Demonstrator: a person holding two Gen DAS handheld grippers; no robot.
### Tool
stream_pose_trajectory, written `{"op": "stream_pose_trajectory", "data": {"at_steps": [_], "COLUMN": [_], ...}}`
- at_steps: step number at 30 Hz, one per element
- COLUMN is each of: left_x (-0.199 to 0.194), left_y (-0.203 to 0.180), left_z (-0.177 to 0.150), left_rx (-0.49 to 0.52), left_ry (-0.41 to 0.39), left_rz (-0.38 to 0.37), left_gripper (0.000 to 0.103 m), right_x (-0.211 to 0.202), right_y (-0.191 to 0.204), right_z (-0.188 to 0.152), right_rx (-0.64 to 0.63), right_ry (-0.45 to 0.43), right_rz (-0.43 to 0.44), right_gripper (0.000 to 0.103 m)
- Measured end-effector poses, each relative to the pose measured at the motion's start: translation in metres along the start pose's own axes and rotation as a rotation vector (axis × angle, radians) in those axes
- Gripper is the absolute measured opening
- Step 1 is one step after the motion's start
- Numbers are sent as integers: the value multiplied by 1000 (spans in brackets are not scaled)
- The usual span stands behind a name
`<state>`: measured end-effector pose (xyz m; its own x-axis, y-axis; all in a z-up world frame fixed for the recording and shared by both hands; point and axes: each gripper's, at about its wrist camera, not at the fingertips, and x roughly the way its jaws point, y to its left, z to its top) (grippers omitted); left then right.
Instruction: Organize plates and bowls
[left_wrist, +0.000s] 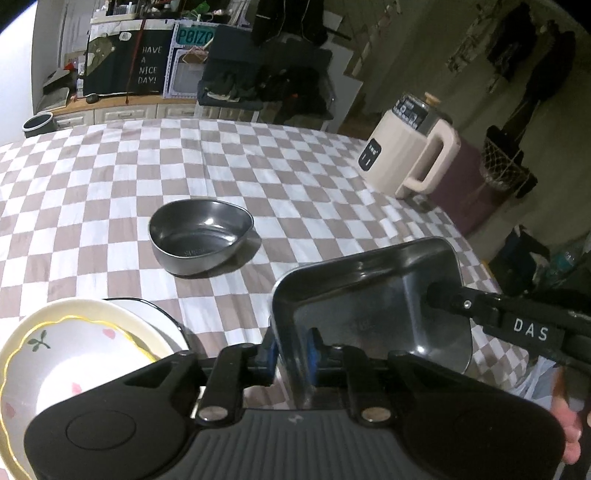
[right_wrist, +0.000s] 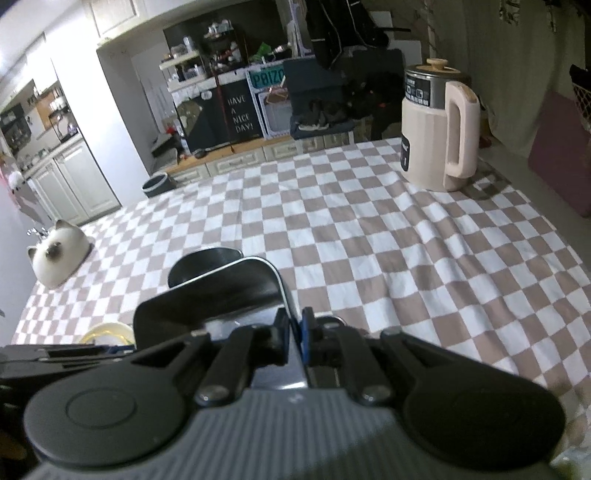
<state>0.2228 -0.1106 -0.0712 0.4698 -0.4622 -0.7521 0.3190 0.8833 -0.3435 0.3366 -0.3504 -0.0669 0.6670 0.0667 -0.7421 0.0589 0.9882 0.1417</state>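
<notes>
A dark rectangular dish (left_wrist: 369, 288) hangs tilted over the checked cloth, to the right of the plate stack. My left gripper (left_wrist: 293, 350) straddles its near-left wall, blue pads loosely on either side, open. My right gripper (left_wrist: 436, 295) comes in from the right, shut on the dish's far-right rim. In the right wrist view that gripper (right_wrist: 295, 332) pinches the thin rim of the dish (right_wrist: 221, 291). A grey bowl (left_wrist: 201, 236) rests alone on the cloth beyond. A cream flowered plate (left_wrist: 74, 354) lies on a white black-rimmed plate (left_wrist: 162, 317) at the lower left.
A cream electric kettle (left_wrist: 406, 155) stands near the table's far right corner, also seen close by (right_wrist: 436, 129). A white cat-shaped holder (right_wrist: 55, 251) sits at the left edge. The table's right edge (left_wrist: 476, 251) drops off close to the dish. A hand (left_wrist: 569, 428) shows at the lower right.
</notes>
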Motion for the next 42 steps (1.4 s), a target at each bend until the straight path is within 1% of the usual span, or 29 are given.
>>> {"op": "stream_pose_trajectory", "data": {"at_steps": [4,8,13,15,19,22,28,35,39,42], "left_x": [10,20,30,33,40,44,51,54,56,57], "left_y": [-7,-12,-18,-20,-21,-21,-16,-16,-17,-17], "left_z": [3,3,3,3,2,1,-1,-1,-2,-2], "left_rx": [8,3,18,23,37,40,18,20,23,20], "left_ry": [13,30,46,54,78,92,119,127,128,129], "left_rz": [-3,-11,-1,1,17,28,27,37,39,42], "left_gripper": [23,23,23,25,25,28,28,31,37,37], "right_x": [5,8,11,12,13,14,23,29,36,41], "right_y": [-1,-10,-16,-16,-13,-11,-8,-7,-5,-3], "right_z": [-3,-4,-4,-5,-4,-2,-1,-1,0,1], "right_rx": [-12,9,16,12,-9,-27,-88,-122,-141,-161], "right_ry": [21,36,56,66,72,72,93,116,132,140], "right_rz": [-46,-68,-95,-106,-124,-127,-143,-143,-148,-160], "right_gripper": [9,9,9,9,9,9,9,9,9,9]}}
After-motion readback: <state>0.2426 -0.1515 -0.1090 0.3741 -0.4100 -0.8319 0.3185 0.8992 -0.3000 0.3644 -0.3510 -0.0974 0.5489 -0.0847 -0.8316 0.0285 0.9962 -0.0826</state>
